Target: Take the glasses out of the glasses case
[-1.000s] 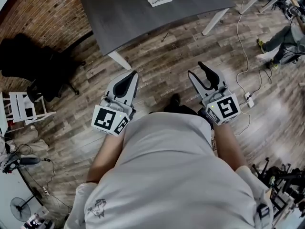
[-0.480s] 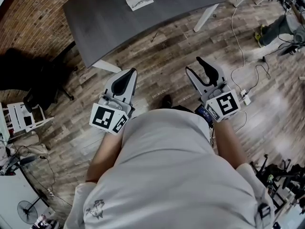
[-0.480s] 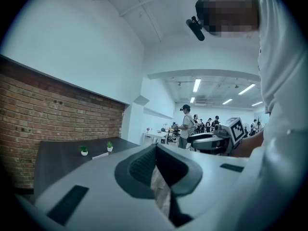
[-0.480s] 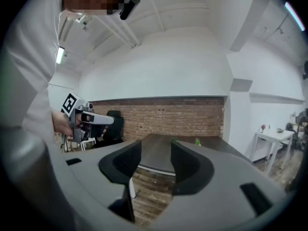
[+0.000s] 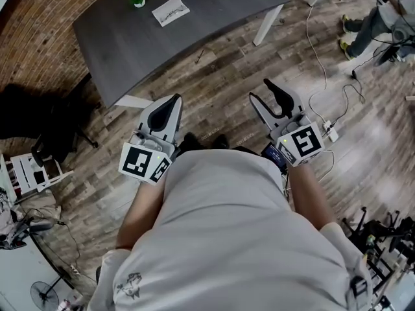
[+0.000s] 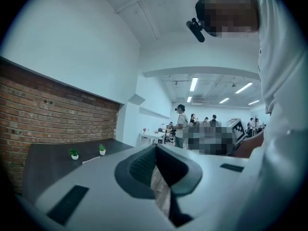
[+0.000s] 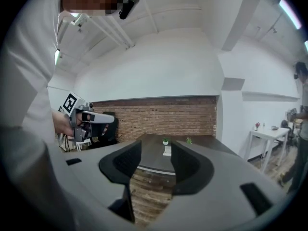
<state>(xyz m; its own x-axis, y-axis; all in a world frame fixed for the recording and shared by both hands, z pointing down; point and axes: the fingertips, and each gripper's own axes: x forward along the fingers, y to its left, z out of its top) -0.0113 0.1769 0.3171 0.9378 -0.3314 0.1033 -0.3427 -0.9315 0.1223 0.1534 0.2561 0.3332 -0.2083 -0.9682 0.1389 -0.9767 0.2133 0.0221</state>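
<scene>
Office-like lab, brick wall (image 5: 40, 18), grey desk (image 5: 130, 41), floor cables (image 5: 343, 89), ceiling strip lights (image 6: 193, 84)

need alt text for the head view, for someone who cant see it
Seen from above, a person in a white shirt holds the left gripper, jaws shut, and the right gripper, jaws open, over a wood-plank floor. Ahead stands a dark grey table bearing a small white rectangular item and a tiny green potted plant, well beyond both grippers.

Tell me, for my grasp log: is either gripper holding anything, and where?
Nothing held: grey left gripper shut and empty, grey right gripper open and empty.
</scene>
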